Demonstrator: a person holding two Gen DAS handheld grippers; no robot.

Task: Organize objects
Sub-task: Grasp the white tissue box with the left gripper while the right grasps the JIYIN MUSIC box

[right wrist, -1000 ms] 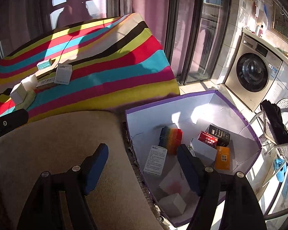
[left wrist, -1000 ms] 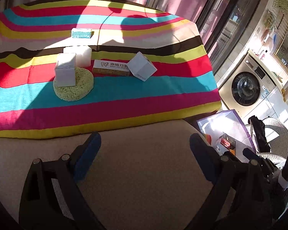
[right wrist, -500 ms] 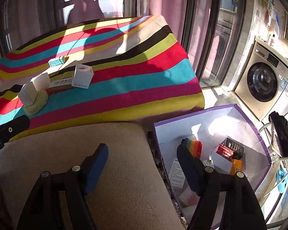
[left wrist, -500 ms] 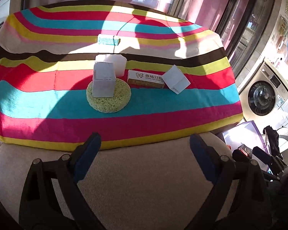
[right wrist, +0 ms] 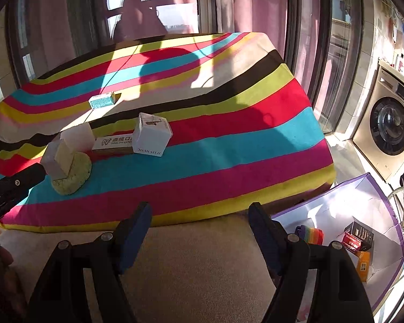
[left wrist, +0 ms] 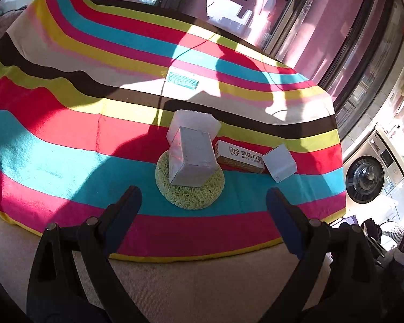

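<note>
On the striped cloth [left wrist: 67, 145] a grey-white box [left wrist: 192, 158] stands on a round green sponge [left wrist: 190, 189], with a white block [left wrist: 194, 122] behind it. A long toothpaste box [left wrist: 239, 157], a white cube box [left wrist: 280, 162] and a small teal box [left wrist: 183, 79] lie nearby. My left gripper [left wrist: 202, 202] is open and empty, just short of the sponge. My right gripper [right wrist: 199, 222] is open and empty over the beige surface. The right wrist view shows the sponge [right wrist: 72, 173], cube box [right wrist: 152, 134] and teal box [right wrist: 102, 100].
A purple-edged open box [right wrist: 377, 188] sits low at the right, holding a rainbow item [right wrist: 311, 234], a black-red box [right wrist: 358, 237] and an orange box [right wrist: 362, 265]. A washing machine [right wrist: 390, 123] stands beyond. Windows and pink curtains are behind the table.
Both grippers have moved forward and left toward the striped cloth. The sponge and boxes are now much closer to the left gripper. The right view has swung away from the purple box.
</note>
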